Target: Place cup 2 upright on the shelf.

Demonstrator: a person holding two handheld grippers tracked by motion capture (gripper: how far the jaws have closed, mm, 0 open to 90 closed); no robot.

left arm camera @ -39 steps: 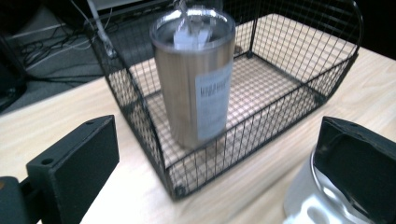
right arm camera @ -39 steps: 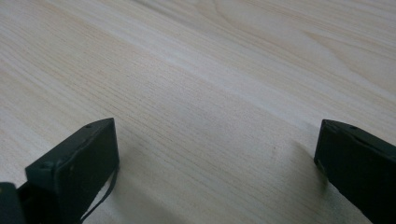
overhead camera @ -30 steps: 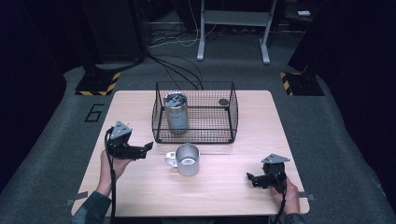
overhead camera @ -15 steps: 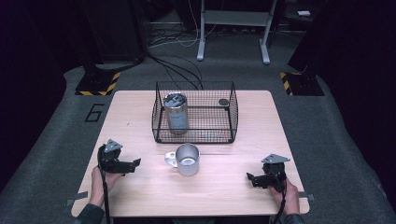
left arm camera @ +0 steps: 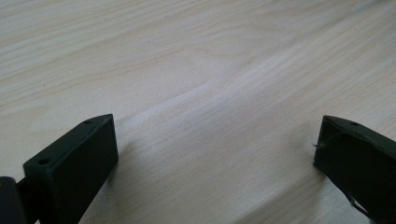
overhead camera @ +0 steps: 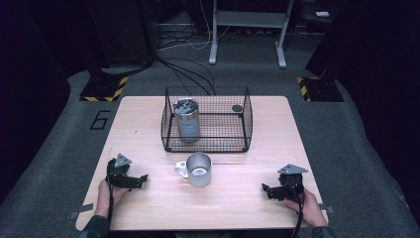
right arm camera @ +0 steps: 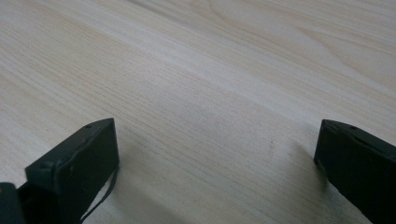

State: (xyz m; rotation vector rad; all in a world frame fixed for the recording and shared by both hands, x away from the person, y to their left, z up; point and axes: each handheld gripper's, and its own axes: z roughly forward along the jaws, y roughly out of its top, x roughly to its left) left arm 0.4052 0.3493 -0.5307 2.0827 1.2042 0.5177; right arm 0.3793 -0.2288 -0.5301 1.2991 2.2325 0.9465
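Observation:
A steel mug (overhead camera: 198, 169) stands upright on the wooden table (overhead camera: 237, 203), just in front of a black wire basket (overhead camera: 246, 119). Inside the basket, at its left, a metal can (overhead camera: 186, 120) stands upright, and a small dark round object (overhead camera: 237, 108) lies at the back right. My left gripper (overhead camera: 142, 179) rests low on the table left of the mug, open, with bare wood between its jaws (left arm camera: 215, 140). Near the front right corner my right gripper (overhead camera: 266, 190) lies open, and nothing is between its fingers (right arm camera: 74, 163).
Beyond the table lie grey carpet, cables (overhead camera: 188, 74), a white metal stand (overhead camera: 247, 29) and yellow-black striped floor blocks (overhead camera: 105, 88). Bare wood lies between each gripper and the mug.
My left gripper has dropped down and toward the front edge, settling on the table. The right gripper, mug and basket have stayed put.

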